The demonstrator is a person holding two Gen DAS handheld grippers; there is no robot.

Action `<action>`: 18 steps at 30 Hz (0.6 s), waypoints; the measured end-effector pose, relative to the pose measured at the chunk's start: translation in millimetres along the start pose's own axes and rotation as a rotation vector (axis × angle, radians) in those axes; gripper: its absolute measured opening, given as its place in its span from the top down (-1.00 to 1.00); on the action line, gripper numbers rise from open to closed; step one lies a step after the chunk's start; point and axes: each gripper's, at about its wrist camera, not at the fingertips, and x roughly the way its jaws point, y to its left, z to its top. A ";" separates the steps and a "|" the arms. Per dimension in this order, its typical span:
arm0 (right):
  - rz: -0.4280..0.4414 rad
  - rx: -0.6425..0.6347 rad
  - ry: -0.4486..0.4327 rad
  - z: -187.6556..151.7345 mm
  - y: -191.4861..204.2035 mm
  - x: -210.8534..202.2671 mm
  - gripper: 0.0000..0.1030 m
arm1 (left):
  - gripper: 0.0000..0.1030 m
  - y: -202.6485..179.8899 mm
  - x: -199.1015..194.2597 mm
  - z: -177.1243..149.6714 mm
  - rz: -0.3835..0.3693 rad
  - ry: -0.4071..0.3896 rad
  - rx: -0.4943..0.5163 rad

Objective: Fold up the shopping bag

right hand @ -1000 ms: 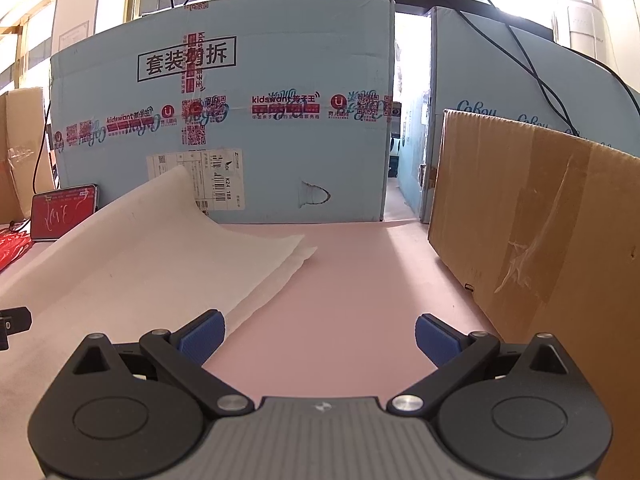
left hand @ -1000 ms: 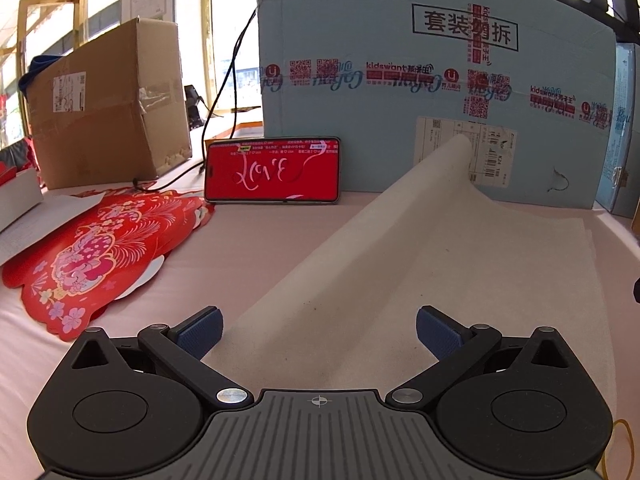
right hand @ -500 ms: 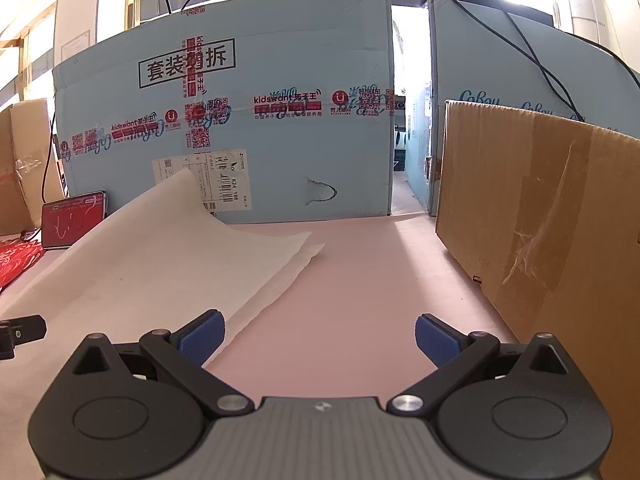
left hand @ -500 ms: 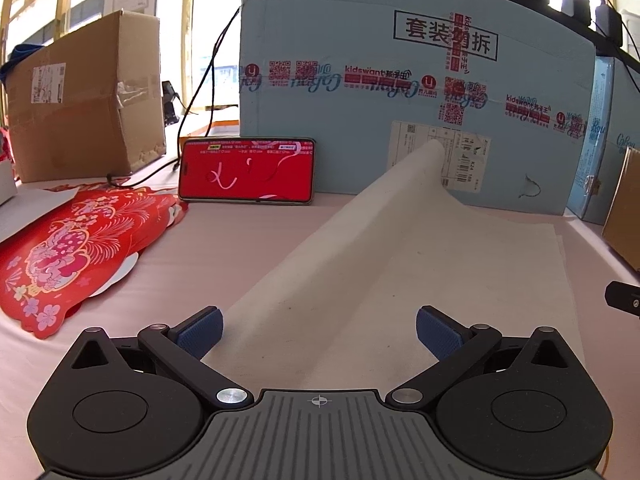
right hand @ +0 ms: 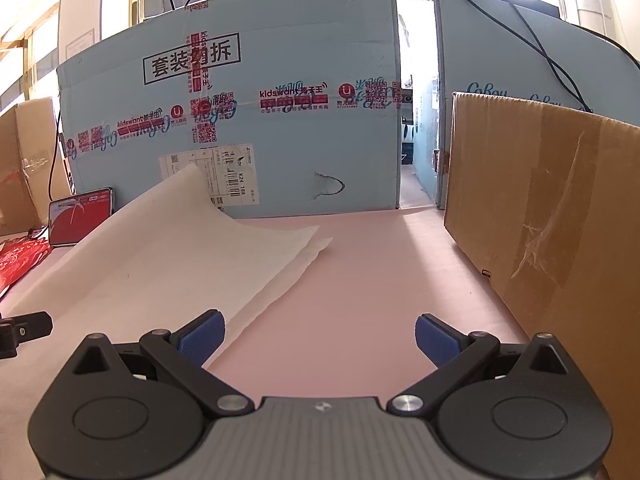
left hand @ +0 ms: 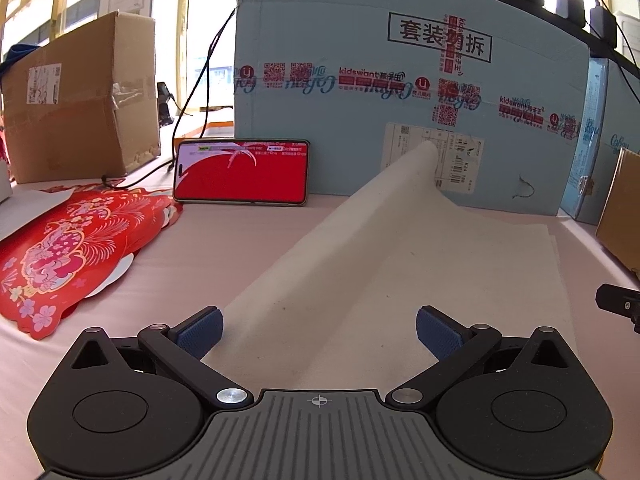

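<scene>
I hold my left gripper (left hand: 318,330) low over the near end of the shopping bag (left hand: 400,272), with its fingers spread wide and nothing between them. The bag lies flat on the pink table (right hand: 380,292), pale and thin. Only its far left corner stands up and leans on the big blue box (left hand: 400,80), I think because the bag is too long for the free space there. My right gripper (right hand: 318,334) is also spread wide and empty. It sits at the right edge of the bag, with its left finger (right hand: 200,334) over the cloth and the other over bare table. I keep both near this end because, in my judgement, I must first take the near edge. The phone (left hand: 242,176) stands just beside the raised corner, so that corner needs care.
</scene>
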 end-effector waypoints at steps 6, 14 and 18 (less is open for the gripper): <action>0.000 0.001 0.006 -0.1 -0.4 0.4 -1.00 | -1.00 0.5 0.4 -0.1 -0.004 0.004 0.000; 0.000 0.004 0.016 -0.5 -1.0 2.7 -1.00 | -1.00 0.8 1.2 -0.9 -0.009 0.011 0.001; 0.001 0.005 0.018 -1.0 -1.2 3.2 -1.00 | -1.00 0.7 1.8 -0.8 -0.010 0.013 0.002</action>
